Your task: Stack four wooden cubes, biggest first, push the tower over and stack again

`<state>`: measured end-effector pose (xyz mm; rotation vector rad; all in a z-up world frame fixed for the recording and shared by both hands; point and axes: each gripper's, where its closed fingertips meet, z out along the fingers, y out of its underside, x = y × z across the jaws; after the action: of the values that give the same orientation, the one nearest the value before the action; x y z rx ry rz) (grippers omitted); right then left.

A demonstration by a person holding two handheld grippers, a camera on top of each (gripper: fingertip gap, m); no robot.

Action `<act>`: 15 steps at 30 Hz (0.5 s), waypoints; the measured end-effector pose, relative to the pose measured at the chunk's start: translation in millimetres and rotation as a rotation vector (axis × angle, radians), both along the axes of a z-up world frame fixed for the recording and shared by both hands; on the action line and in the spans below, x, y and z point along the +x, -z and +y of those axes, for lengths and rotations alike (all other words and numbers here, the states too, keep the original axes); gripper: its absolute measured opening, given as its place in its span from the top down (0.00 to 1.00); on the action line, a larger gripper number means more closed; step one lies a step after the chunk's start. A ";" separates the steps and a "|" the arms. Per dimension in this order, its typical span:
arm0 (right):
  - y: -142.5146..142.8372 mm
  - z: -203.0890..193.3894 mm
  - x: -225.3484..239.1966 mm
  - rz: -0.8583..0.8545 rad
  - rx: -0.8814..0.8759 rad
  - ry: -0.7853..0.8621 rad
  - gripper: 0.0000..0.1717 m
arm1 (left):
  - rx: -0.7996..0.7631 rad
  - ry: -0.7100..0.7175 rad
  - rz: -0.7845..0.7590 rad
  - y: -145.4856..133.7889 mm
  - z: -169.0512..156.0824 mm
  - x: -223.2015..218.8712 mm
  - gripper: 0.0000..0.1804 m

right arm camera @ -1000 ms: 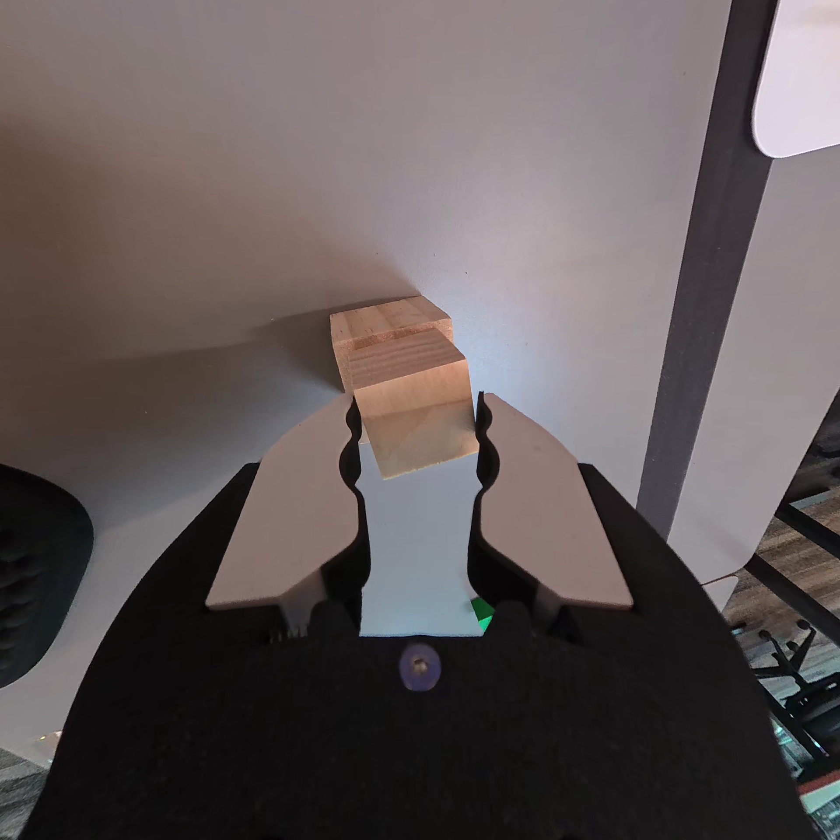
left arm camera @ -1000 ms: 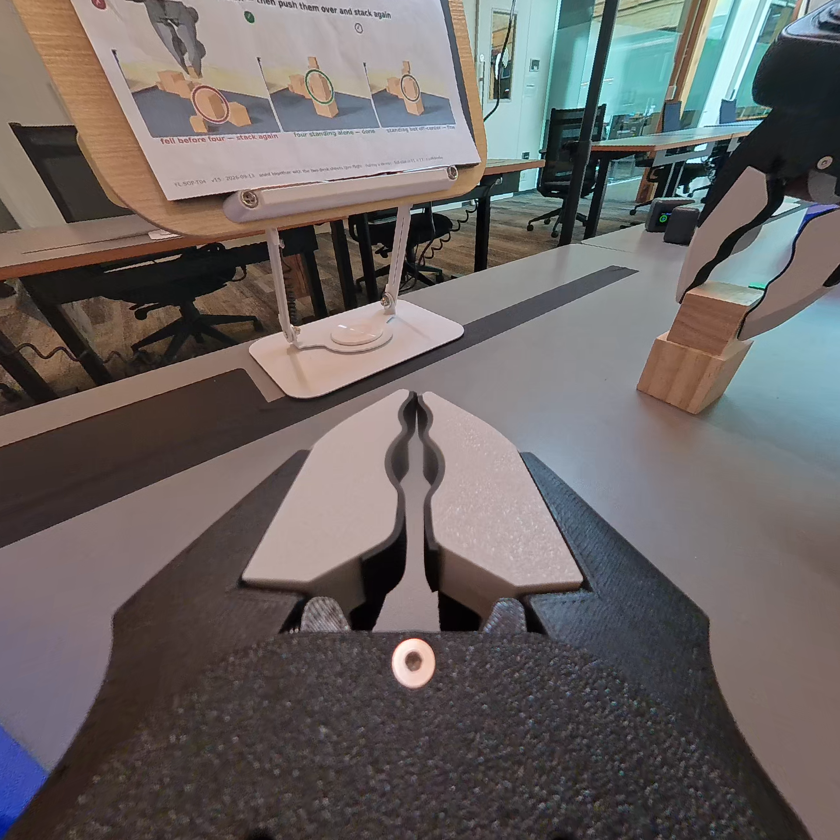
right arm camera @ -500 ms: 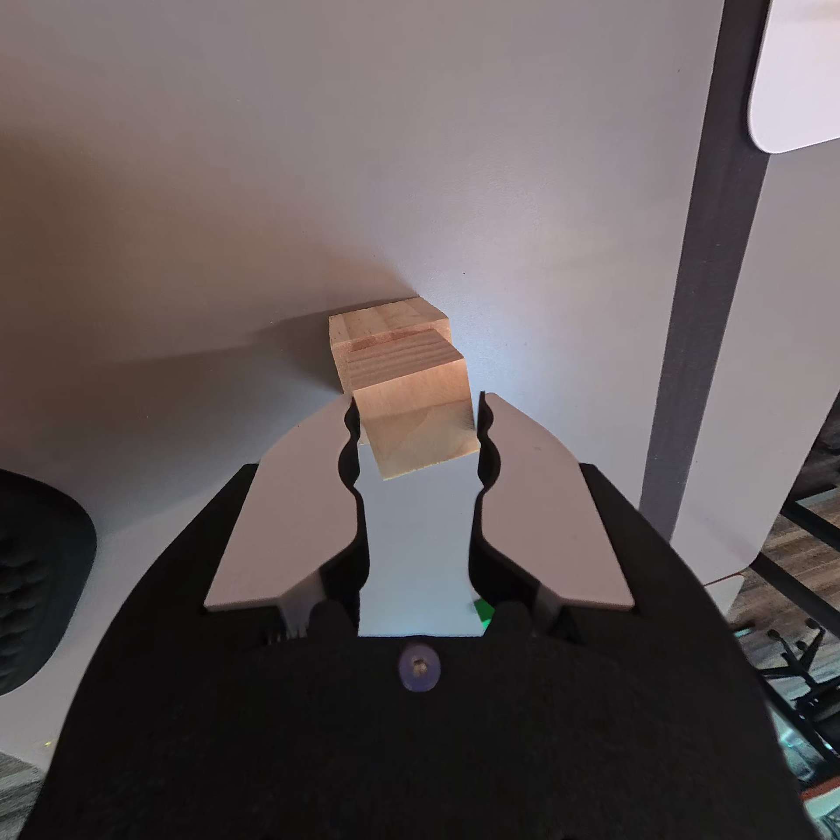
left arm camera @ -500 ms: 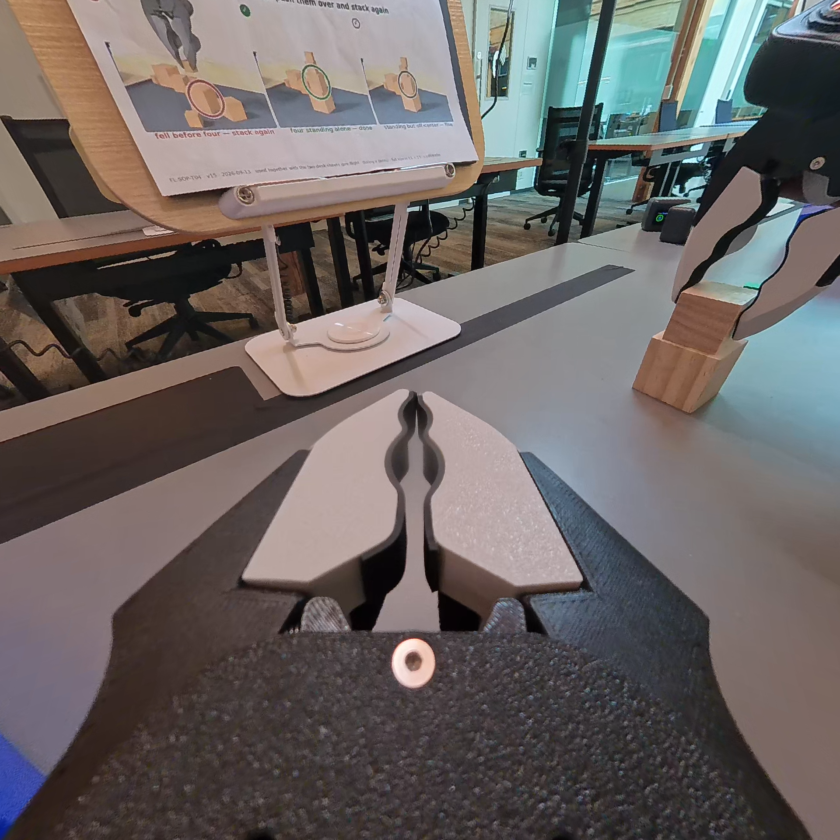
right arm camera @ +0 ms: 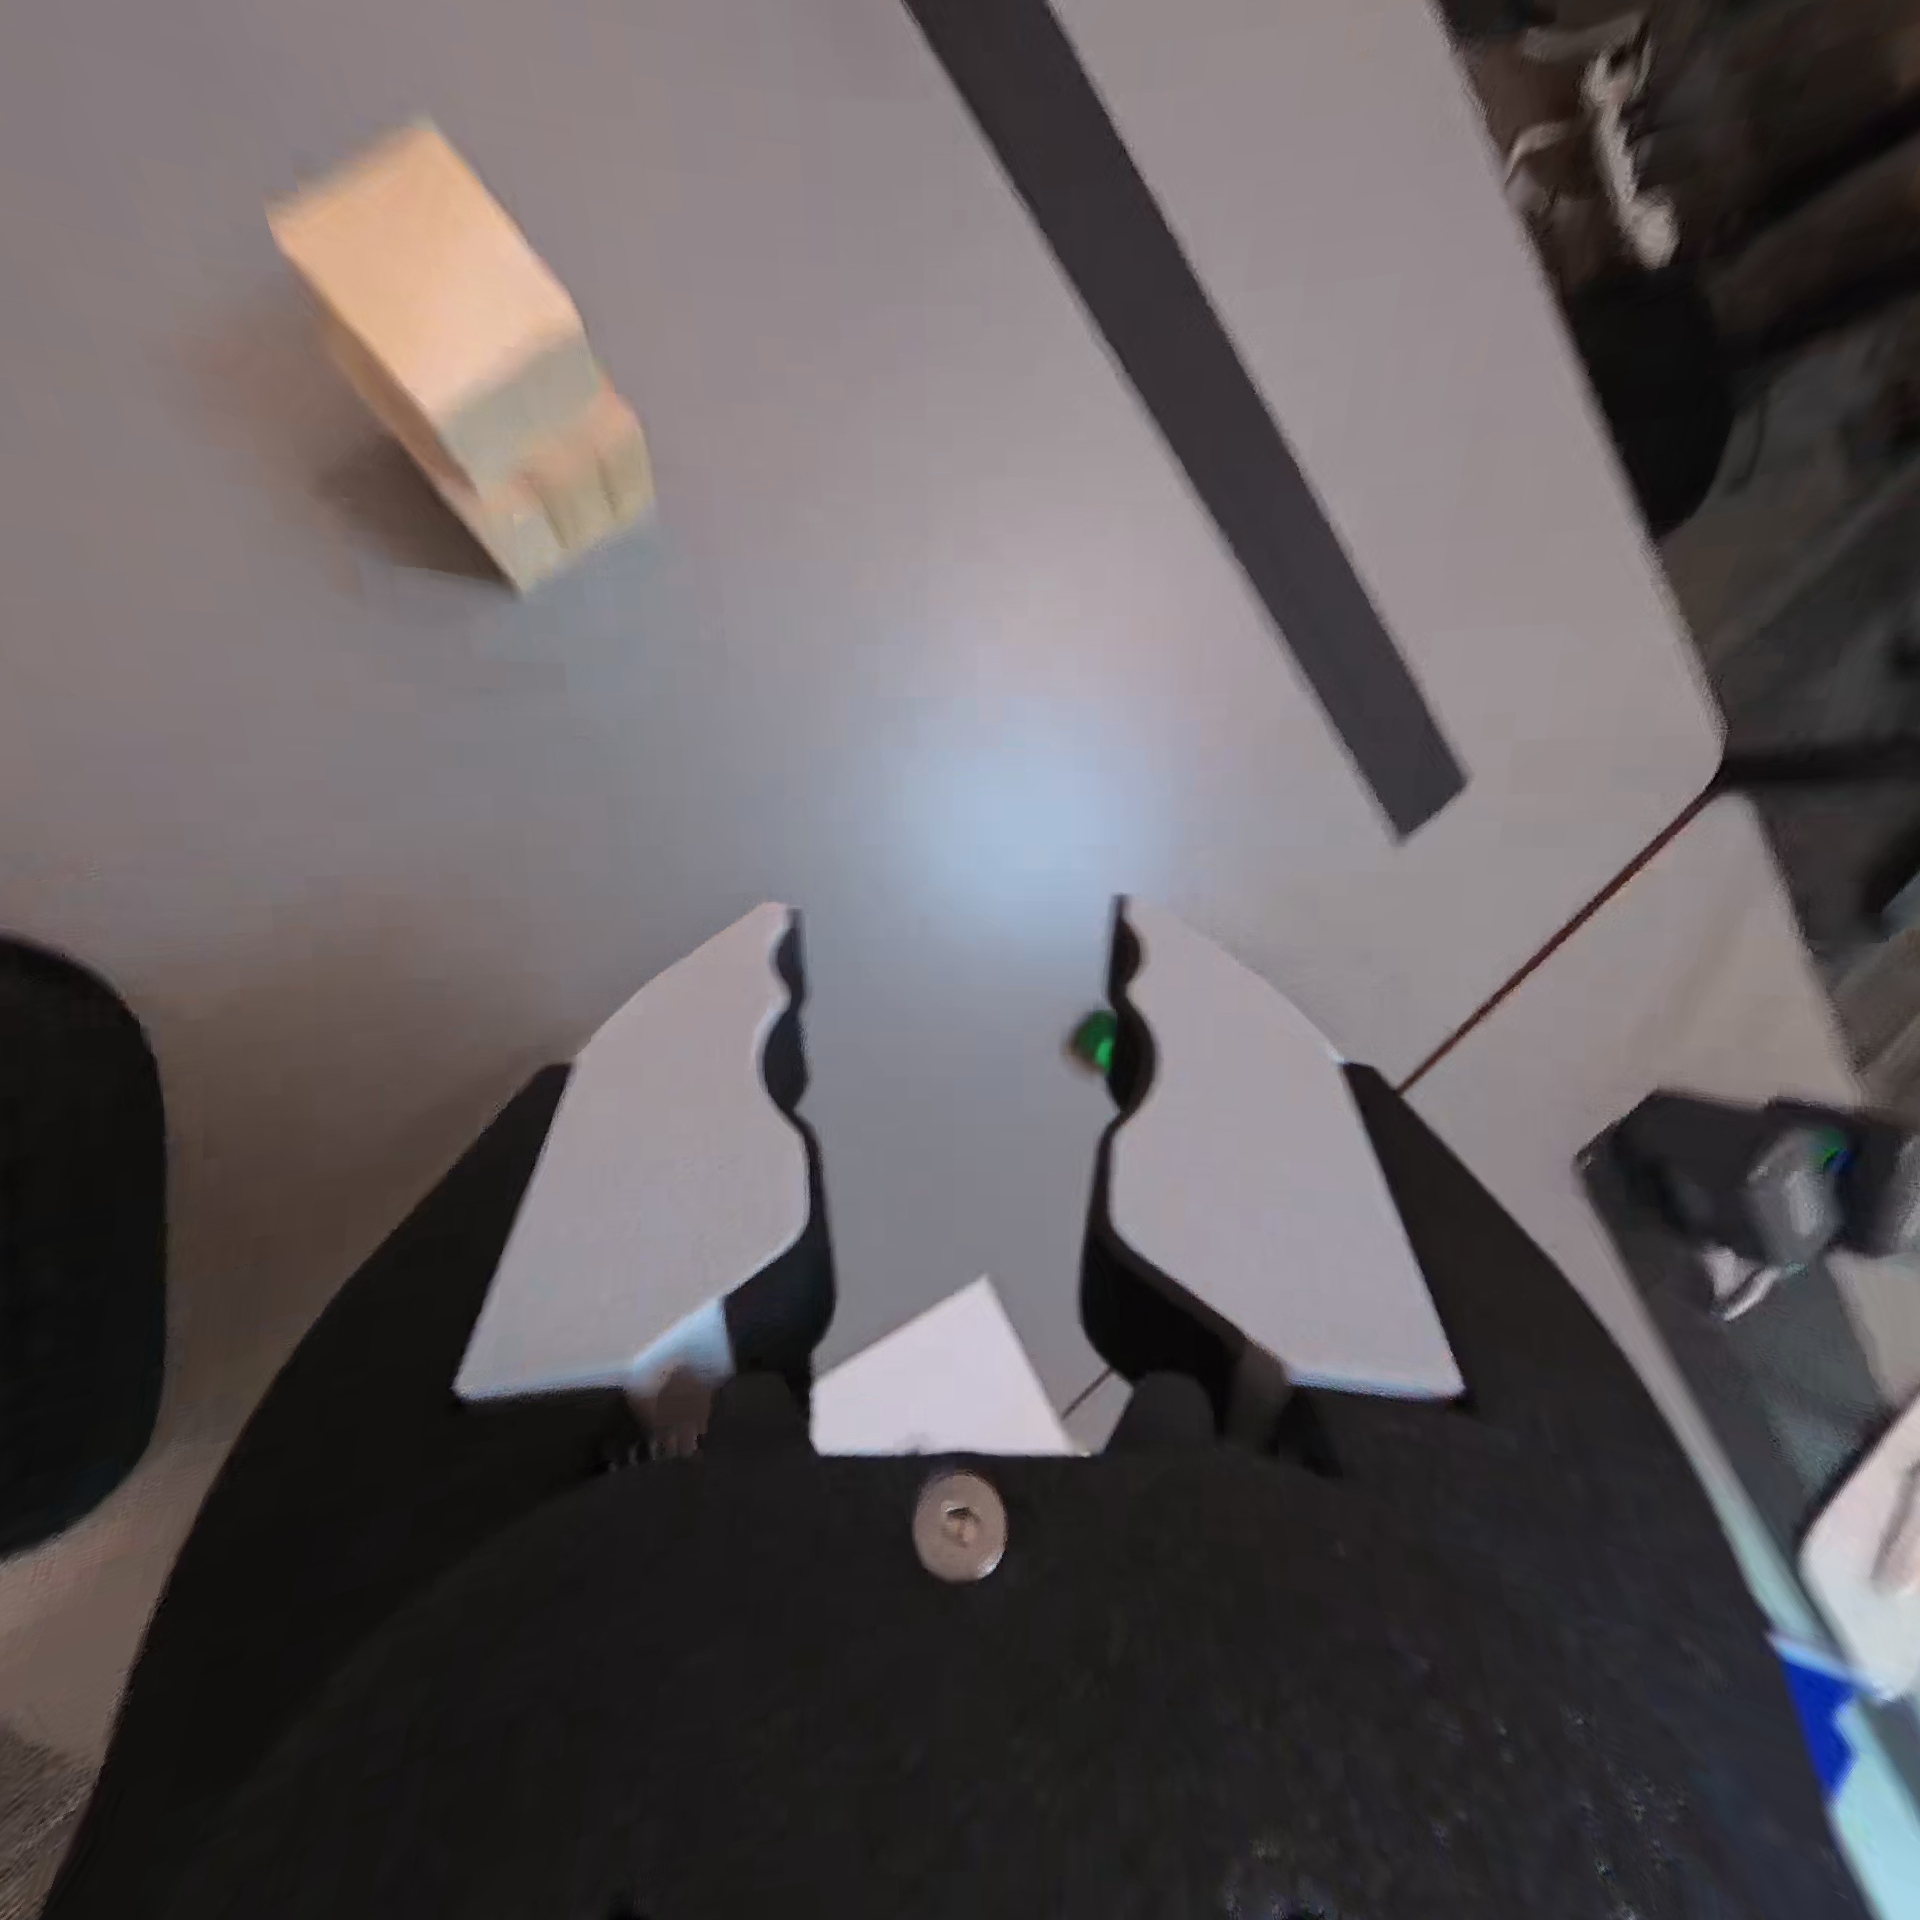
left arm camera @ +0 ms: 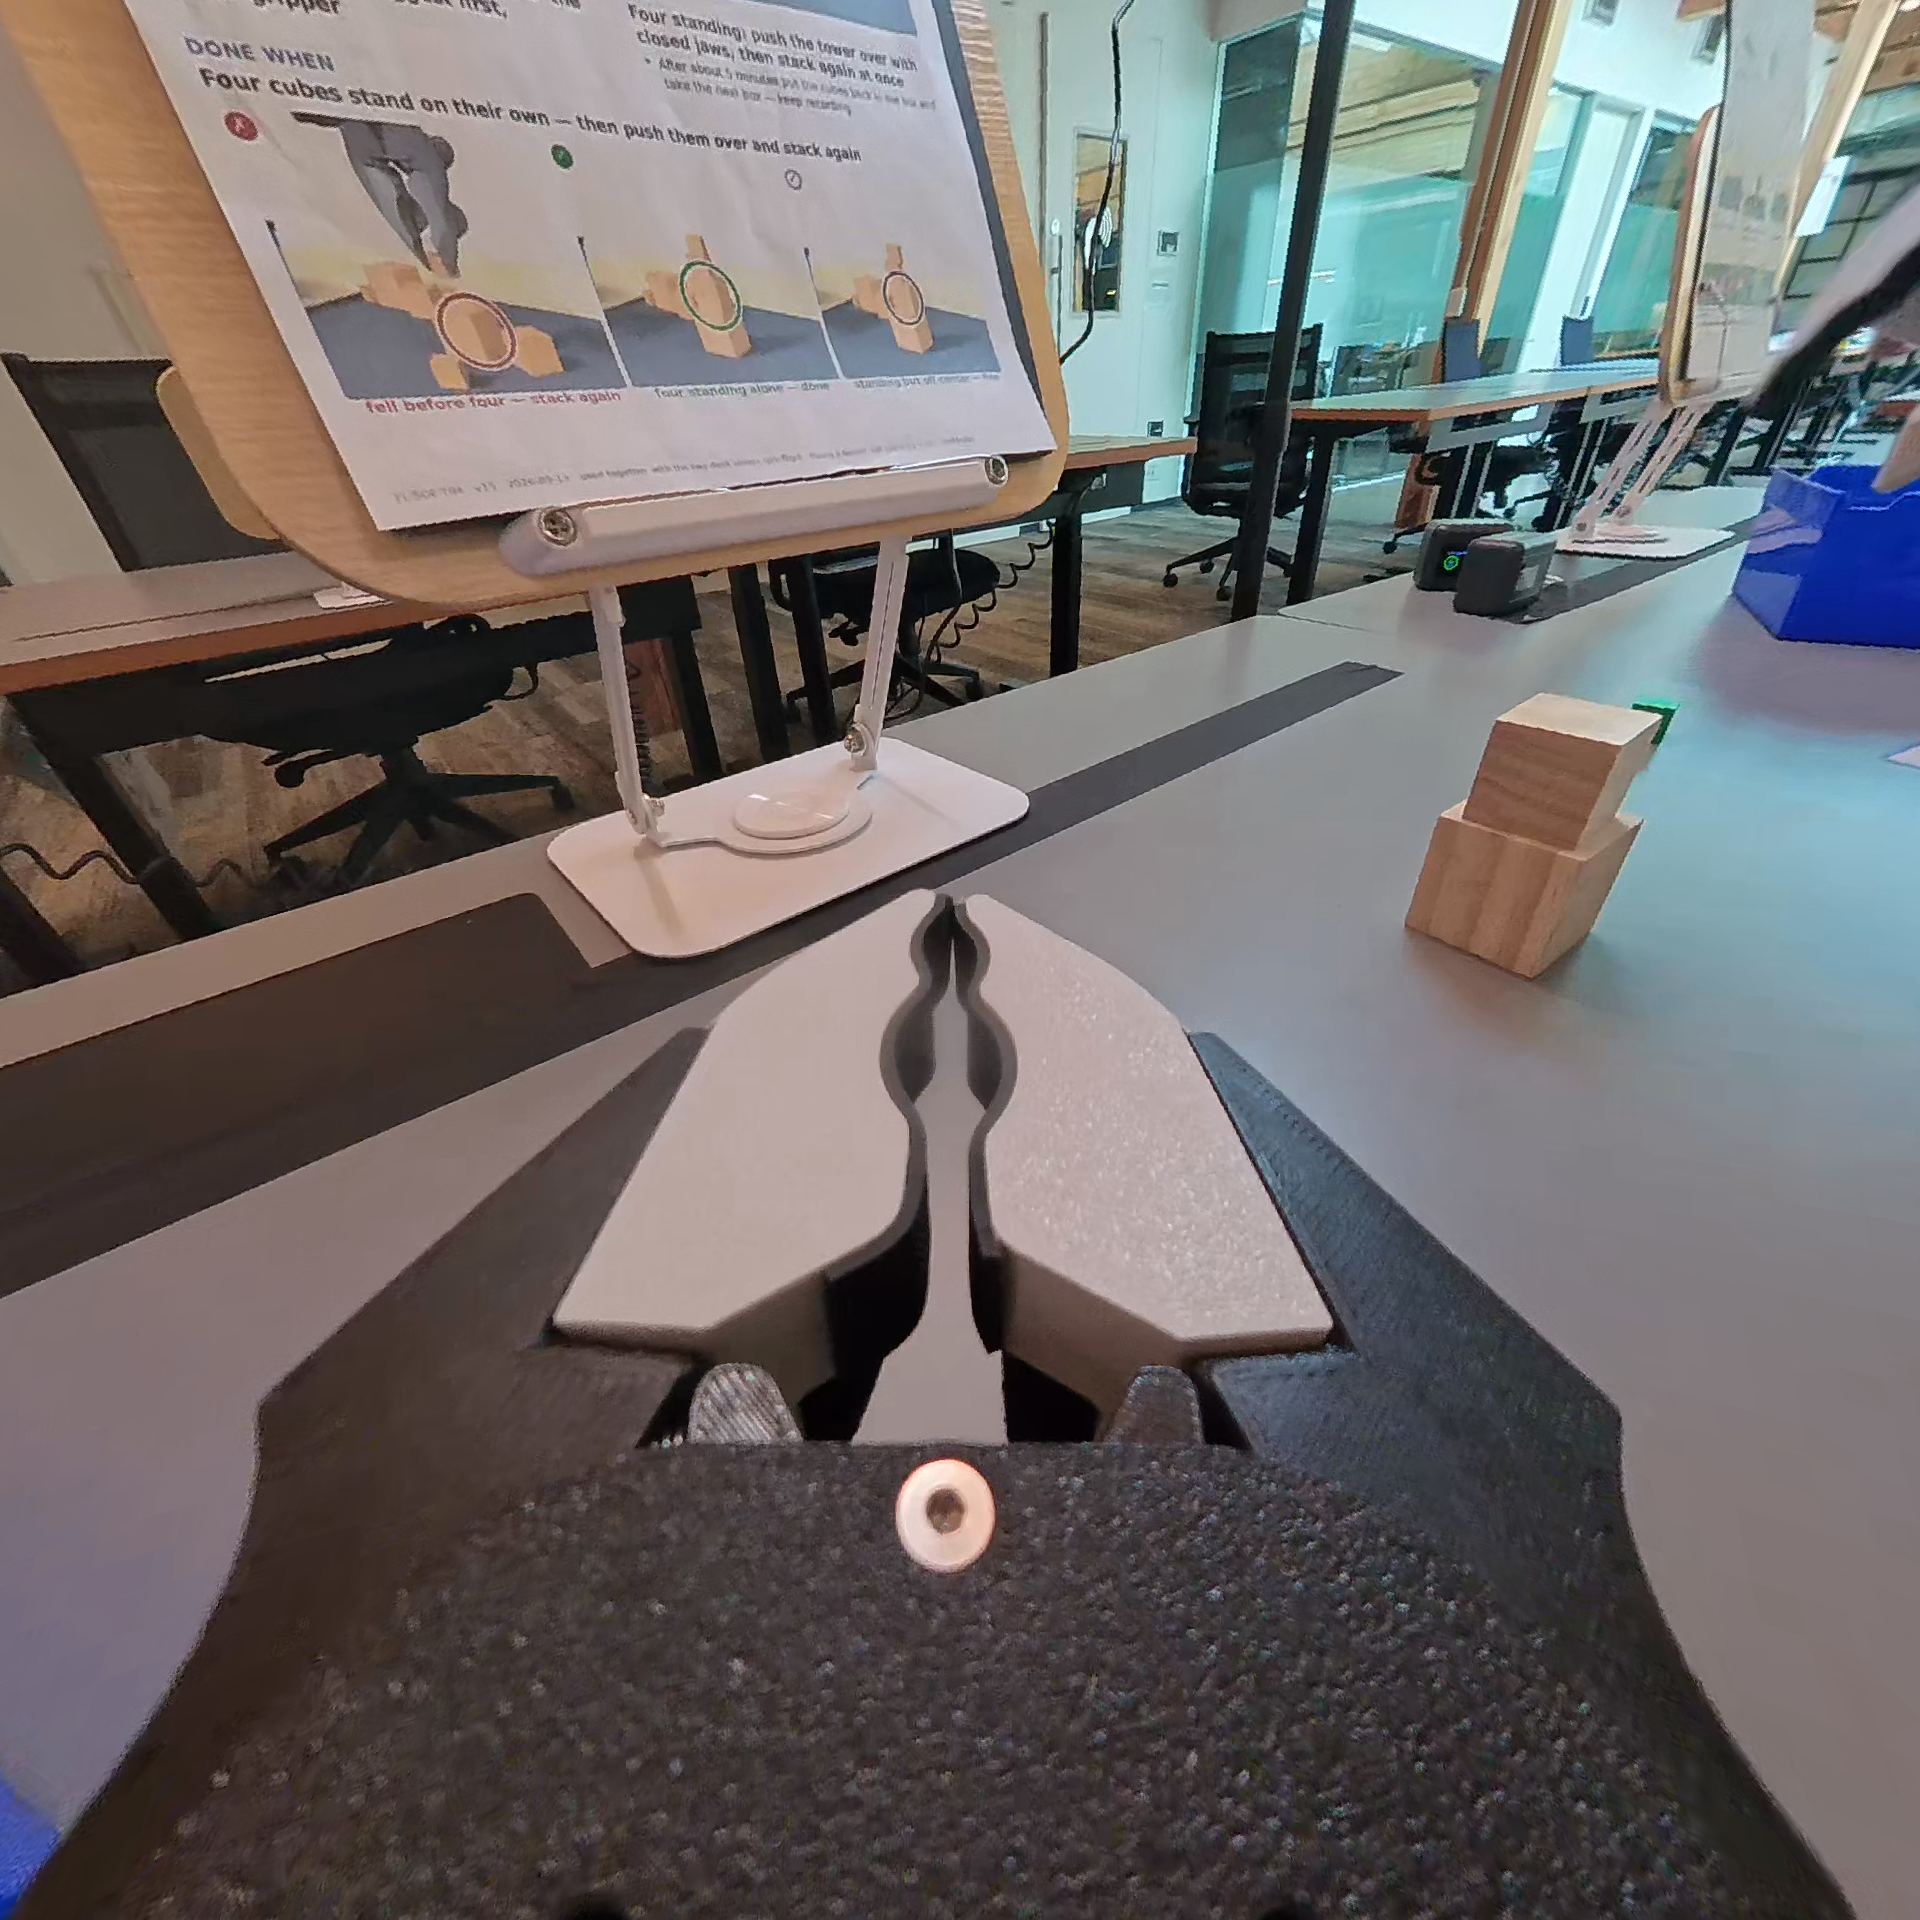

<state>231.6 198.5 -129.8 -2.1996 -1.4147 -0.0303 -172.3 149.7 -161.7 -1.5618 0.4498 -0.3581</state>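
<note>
Two pale wooden cubes stand stacked on the grey table, the upper cube [left arm camera: 1558,769] turned a little on the lower cube [left arm camera: 1512,883]. In the blurred right wrist view the stack [right arm camera: 457,343] lies at the upper left. My right gripper [right arm camera: 954,920] is open with nothing between its fingers, above bare table and well away from the stack. My left gripper [left arm camera: 951,914] is shut with nothing between its fingertips, low over the table, to the left of the stack.
A white stand [left arm camera: 790,862] holding a wooden board with a printed sheet [left arm camera: 582,239] sits on a dark strip [left arm camera: 1195,758] behind my left gripper. A blue bin [left arm camera: 1829,561] and small dark devices [left arm camera: 1486,571] stand far right. A white paper corner [right arm camera: 935,1371] lies below my right gripper. The tips of one gripper are about 40 centimeters away from the tips of the other. The right tips stand about 20 centimeters off the upper cube [left arm camera: 1558,769].
My right gripper, open around the upper cube before, has lifted and swung away to the right, leaving the cube on the stack. My left gripper has stayed shut and tilted up a little.
</note>
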 end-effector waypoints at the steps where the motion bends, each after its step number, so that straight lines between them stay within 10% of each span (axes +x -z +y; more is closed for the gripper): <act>1: 8.0 -6.7 20.6 0.000 -0.030 0.029 0.80 | -0.004 0.000 0.003 1.2 0.2 0.2 1.00; 3: 25.4 -25.5 56.1 -0.009 -0.077 0.053 1.00 | -0.008 -0.001 0.009 3.0 0.6 0.6 1.00; 6: 52.3 -62.6 92.1 -0.043 -0.131 0.042 0.99 | -0.008 -0.001 0.018 4.1 1.2 1.4 1.00; 15: 118.7 -131.4 126.4 -0.181 -0.211 -0.050 0.68 | -0.027 0.011 0.047 12.4 4.2 6.9 1.00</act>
<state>358.0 67.2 -248.5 -2.3814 -1.6372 -0.0664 -165.4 153.9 -174.1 -1.5969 0.4921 -0.3377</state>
